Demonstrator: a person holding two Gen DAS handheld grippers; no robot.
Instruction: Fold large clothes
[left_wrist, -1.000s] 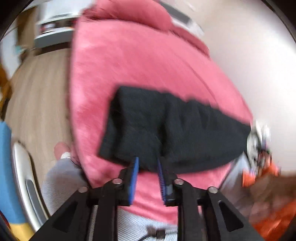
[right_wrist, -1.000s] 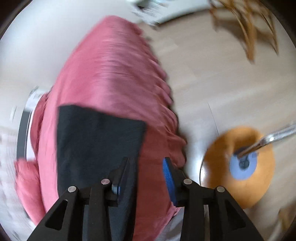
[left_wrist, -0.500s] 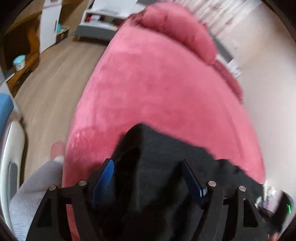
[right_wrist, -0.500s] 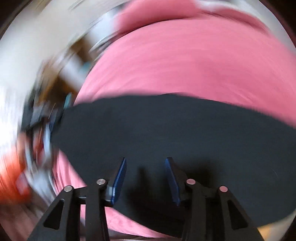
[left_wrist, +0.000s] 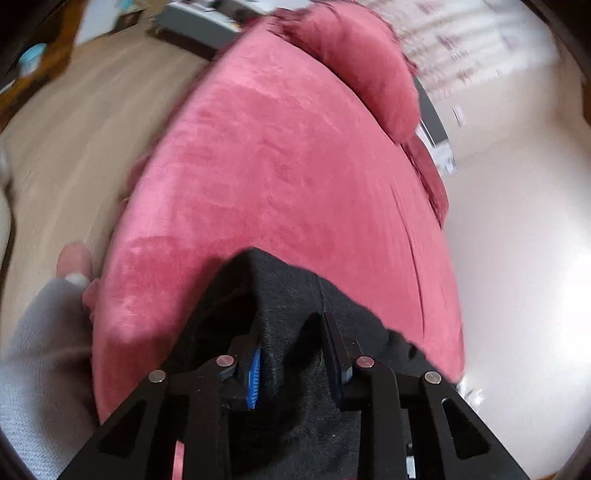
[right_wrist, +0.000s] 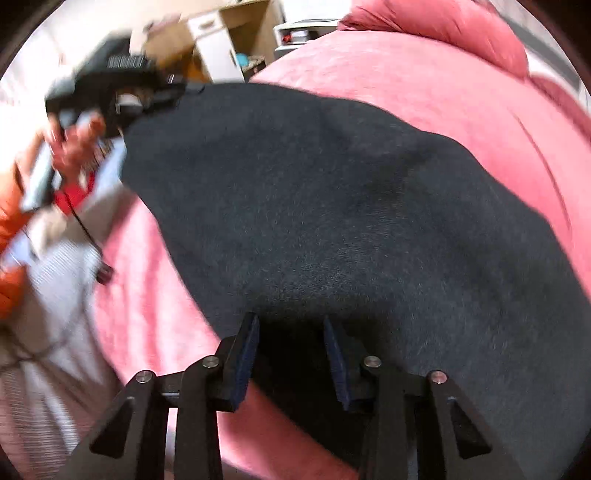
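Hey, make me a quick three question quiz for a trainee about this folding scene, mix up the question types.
1. True or false: the black garment lies on a pink bed cover.
2. Multiple choice: what sits between the fingers of the right tool? A) a pillow B) black fabric C) nothing
3. Fill in: in the right wrist view, the left tool is at the garment's far ____ corner.

Key
1. True.
2. B.
3. Left. In its own view, the left tool also has black fabric between its fingers.
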